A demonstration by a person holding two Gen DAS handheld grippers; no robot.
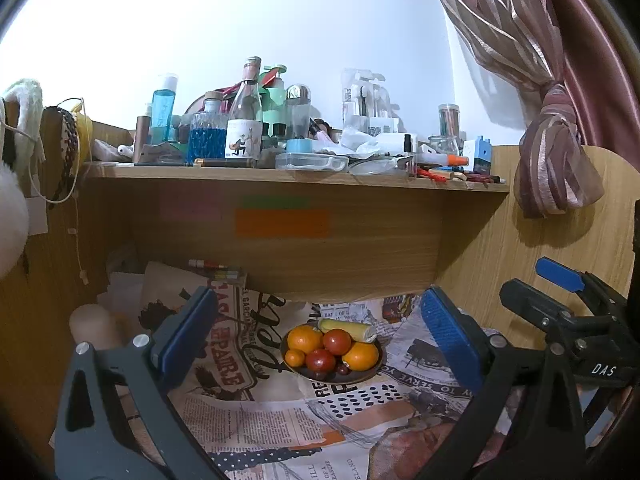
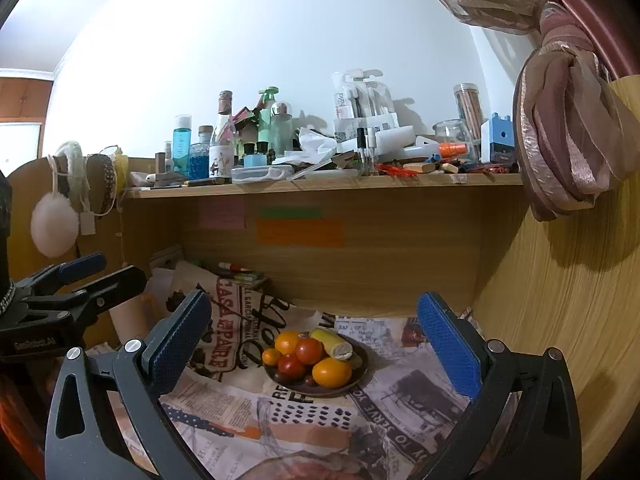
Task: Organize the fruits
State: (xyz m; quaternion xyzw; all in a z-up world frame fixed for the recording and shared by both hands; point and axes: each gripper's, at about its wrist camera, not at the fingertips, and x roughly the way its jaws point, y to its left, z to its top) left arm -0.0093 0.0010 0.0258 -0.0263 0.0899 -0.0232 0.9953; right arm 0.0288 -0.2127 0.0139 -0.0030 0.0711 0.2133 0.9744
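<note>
A dark plate (image 1: 360, 377) (image 2: 361, 368) on a newspaper-print cloth holds oranges (image 1: 305, 338) (image 2: 332, 372), red tomatoes (image 1: 337, 341) (image 2: 309, 351), a small orange (image 1: 295, 357) and a cut banana (image 1: 348, 330) (image 2: 332, 343). My left gripper (image 1: 320, 344) is open and empty, held back from the plate, which shows between its fingers. My right gripper (image 2: 316, 348) is open and empty, likewise back from the plate. The right gripper's fingers (image 1: 560, 276) show at the right of the left wrist view. The left gripper's fingers (image 2: 84, 266) show at the left of the right wrist view.
A wooden shelf (image 1: 296, 178) (image 2: 320, 184) crowded with bottles and jars overhangs the desk behind the plate. Wooden side walls close both sides. A tied curtain (image 1: 556, 152) hangs at right. A rim of another dish (image 2: 296, 468) shows at the near edge.
</note>
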